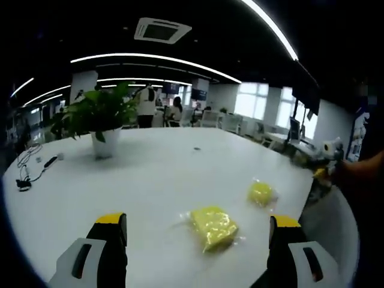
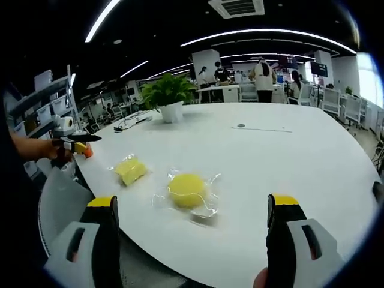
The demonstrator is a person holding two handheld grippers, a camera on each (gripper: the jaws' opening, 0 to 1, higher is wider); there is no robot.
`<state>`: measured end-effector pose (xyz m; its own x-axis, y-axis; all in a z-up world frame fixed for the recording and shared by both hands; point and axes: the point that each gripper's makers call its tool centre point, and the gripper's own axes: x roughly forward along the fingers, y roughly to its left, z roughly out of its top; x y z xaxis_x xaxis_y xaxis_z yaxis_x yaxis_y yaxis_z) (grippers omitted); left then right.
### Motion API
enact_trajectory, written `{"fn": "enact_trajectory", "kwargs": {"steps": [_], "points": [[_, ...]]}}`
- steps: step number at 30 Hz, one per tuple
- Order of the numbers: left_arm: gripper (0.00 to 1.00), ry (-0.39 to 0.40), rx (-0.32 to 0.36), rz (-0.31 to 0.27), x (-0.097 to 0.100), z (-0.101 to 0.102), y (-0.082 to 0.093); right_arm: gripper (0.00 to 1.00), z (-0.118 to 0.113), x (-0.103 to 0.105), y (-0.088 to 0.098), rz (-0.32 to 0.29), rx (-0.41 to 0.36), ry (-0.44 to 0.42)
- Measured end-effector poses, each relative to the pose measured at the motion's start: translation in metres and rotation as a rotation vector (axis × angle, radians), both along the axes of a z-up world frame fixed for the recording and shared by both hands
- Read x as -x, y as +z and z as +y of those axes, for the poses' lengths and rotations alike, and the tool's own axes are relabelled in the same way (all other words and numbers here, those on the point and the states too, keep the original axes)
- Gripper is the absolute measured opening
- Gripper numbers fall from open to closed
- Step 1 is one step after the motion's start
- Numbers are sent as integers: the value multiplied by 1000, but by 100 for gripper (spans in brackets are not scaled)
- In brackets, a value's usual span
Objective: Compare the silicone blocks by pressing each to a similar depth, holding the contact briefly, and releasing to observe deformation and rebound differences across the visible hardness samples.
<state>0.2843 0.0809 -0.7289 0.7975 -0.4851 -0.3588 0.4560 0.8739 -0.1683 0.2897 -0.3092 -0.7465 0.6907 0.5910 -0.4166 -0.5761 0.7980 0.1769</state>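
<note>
Both grippers are cut off by the lower edge: the left gripper (image 1: 198,240) and the right gripper (image 2: 192,225) show just 2 jaws each, bases out of frame. The table (image 1: 156,174) runs past the edge in both views. Seen from the right gripper view, the left gripper's tip is too small to tell its state. The 2 blocks (image 2: 187,190) sit in clear wrap, their hardness labels unreadable. People (image 2: 263,75) behind are blurred.

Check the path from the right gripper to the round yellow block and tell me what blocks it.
Nothing visible does. The right gripper is open, and the round yellow block in its clear wrapper lies just ahead between the jaws on bare white table. The rectangular yellow block sits off to the side.
</note>
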Motion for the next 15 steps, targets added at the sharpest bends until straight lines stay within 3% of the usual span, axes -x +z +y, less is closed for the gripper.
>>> {"fn": "enact_trajectory", "kwargs": {"steps": [4, 6, 9, 11, 15], "points": [[100, 16, 13, -13, 0, 9, 3, 97, 1, 4, -1, 11, 18, -3], [100, -24, 41, -14, 4, 2, 6, 97, 2, 5, 3, 11, 18, -11], [100, -61, -15, -4, 7, 0, 1, 97, 5, 7, 4, 21, 29, -17], [100, -61, 21, 6, 8, 0, 5, 97, 5, 10, 1, 48, 55, -22], [100, -56, 17, 16, 12, -2, 15, 97, 11, 21, 16, 53, 41, -30]]}}
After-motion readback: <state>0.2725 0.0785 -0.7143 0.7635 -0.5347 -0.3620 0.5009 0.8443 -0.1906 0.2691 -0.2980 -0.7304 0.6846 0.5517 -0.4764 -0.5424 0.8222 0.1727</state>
